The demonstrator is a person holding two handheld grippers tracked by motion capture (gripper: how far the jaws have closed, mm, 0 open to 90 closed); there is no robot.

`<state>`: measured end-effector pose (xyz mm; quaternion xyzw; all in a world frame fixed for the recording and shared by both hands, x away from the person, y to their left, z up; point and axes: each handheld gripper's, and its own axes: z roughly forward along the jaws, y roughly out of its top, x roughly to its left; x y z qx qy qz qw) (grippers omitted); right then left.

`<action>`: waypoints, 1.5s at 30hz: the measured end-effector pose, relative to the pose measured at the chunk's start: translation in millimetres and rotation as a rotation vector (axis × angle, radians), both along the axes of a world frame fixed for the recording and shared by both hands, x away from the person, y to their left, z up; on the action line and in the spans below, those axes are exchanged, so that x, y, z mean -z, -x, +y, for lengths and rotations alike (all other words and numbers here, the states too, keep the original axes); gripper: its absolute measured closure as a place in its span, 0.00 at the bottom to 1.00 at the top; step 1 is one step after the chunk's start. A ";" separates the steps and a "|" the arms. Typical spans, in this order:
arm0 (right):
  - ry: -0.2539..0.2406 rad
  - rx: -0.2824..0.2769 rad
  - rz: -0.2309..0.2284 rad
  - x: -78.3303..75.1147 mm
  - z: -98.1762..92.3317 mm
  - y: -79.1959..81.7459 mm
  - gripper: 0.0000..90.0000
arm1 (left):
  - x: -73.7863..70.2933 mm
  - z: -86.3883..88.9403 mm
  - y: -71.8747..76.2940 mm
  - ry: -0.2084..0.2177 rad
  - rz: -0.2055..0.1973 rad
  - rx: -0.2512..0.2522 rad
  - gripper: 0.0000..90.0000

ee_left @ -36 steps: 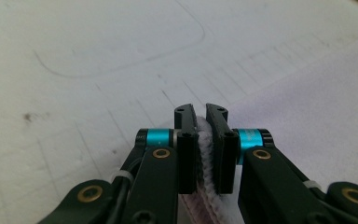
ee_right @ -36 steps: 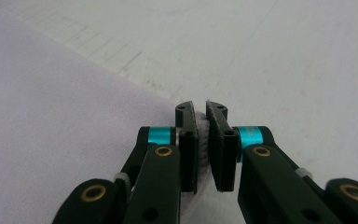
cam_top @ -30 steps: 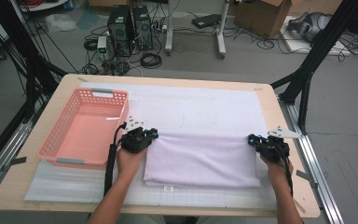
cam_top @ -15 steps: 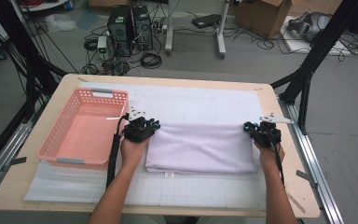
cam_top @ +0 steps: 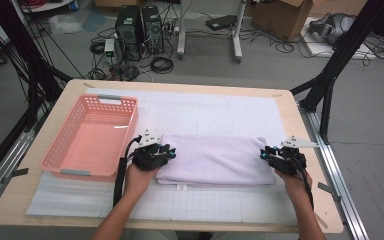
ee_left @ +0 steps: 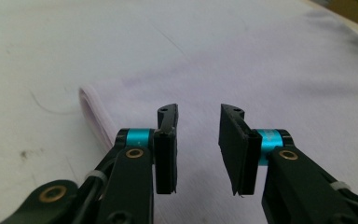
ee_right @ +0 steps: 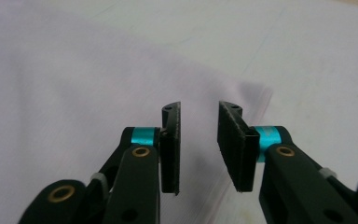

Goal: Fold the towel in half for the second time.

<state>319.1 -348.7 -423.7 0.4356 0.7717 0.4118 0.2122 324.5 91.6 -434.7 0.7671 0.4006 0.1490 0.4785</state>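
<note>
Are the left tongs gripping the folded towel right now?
Apart. In the left gripper view the left tongs have just been opening; both pads stand clear, the lilac towel showing through the gap between them, nothing pinched.

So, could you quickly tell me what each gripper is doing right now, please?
Left gripper: open, nothing between the jaws, above the folded towel.
Right gripper: open, holding nothing, over the towel's other end.

We can read no text, brand, number or sign here. A small white tag [cam_top: 181, 187] sits at the folded towel's [cam_top: 215, 160] near edge, at about 7 o'clock from the towel's middle, but any print on it is too small to make out.
</note>
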 end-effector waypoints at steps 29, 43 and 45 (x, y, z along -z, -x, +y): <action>0.002 0.035 -0.046 9.6 -21.2 63.3 0.57 | 13.2 18.5 38.8 -0.002 0.010 0.017 0.74; -0.035 0.039 -0.170 -6.5 -22.6 76.4 0.33 | -2.5 25.1 44.6 0.109 -0.123 0.044 0.19; -0.043 0.042 -0.167 -6.8 -22.7 76.9 0.32 | -3.0 25.4 44.6 0.118 -0.127 0.051 0.19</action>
